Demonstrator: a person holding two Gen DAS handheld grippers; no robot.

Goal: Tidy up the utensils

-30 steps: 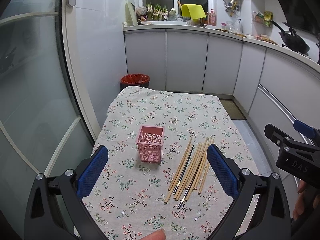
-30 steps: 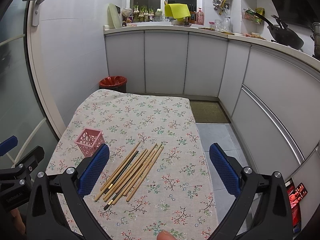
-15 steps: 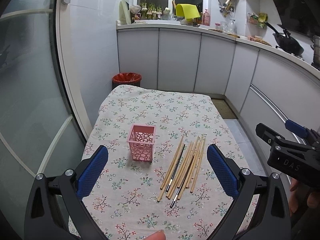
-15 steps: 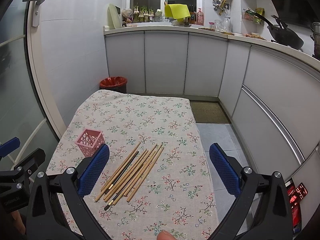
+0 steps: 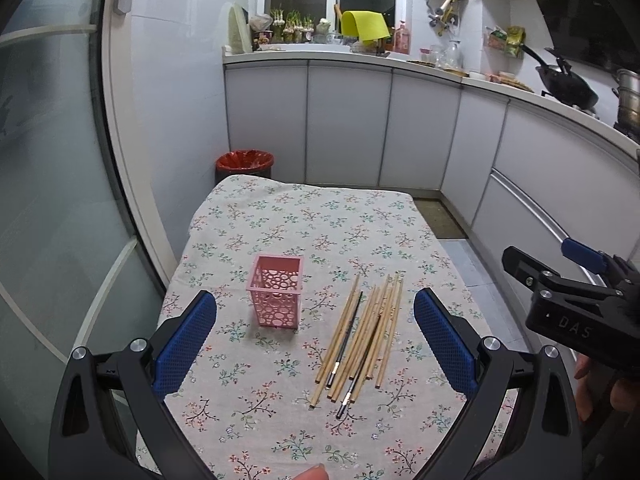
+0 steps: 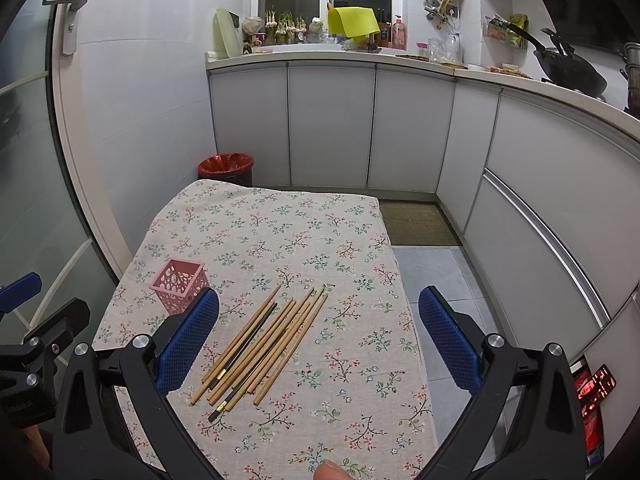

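Observation:
A pink perforated holder (image 5: pixel 276 291) stands upright and empty on the floral tablecloth (image 5: pixel 304 224). To its right lie several wooden chopsticks (image 5: pixel 366 332) in a loose bundle, with two dark ones among them. My left gripper (image 5: pixel 316 340) hovers open above the near part of the table, nothing between its blue pads. In the right wrist view the holder (image 6: pixel 180 285) sits at the left and the chopsticks (image 6: pixel 264 344) lie in the middle. My right gripper (image 6: pixel 320 340) is also open and empty, above the chopsticks' near ends.
A red-lined bin (image 5: pixel 245 162) stands behind the table's far edge. White cabinets (image 6: pixel 332 124) and a cluttered counter curve along the back and right. A glass door (image 5: pixel 52 184) is at the left. Tiled floor and a mat (image 6: pixel 416 224) lie right of the table.
The left gripper has pulled back and drifted, so the holder and chopsticks look smaller and farther in its view. The right gripper's view is almost unchanged. Both stayed open.

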